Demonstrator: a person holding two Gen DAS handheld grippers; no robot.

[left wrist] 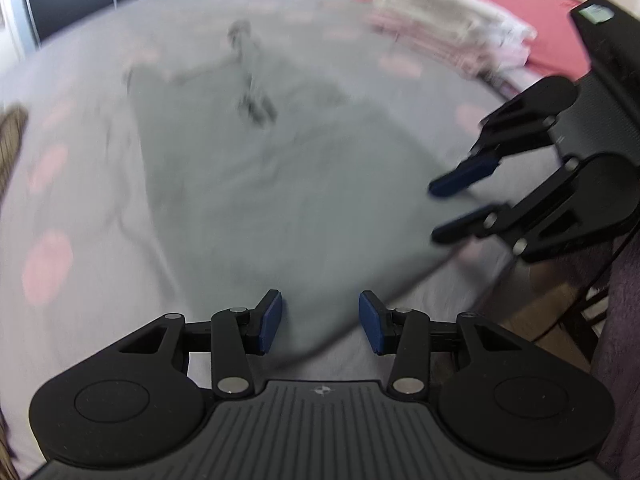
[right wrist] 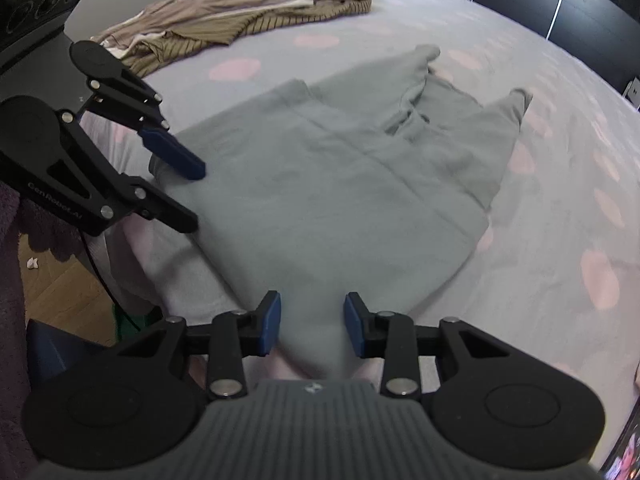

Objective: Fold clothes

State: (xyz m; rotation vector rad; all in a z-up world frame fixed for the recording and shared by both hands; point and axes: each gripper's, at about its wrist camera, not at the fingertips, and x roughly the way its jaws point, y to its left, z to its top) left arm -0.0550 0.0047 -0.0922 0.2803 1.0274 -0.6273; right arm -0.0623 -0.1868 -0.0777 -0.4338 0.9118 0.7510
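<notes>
Garment: we see the grey garment spread on the bed, long axis running away from us.
Left gripper: half open, empty, over its near hem.
Right gripper: the same, alongside, equally near.

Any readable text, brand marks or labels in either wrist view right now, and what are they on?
"GenRobot.AI": on the black arm of the left claw, seen in the right wrist view.
Green sticker on the right claw's housing: too blurred to read.
Small emblem on the left claw's body: a symbol, no letters.
</notes>
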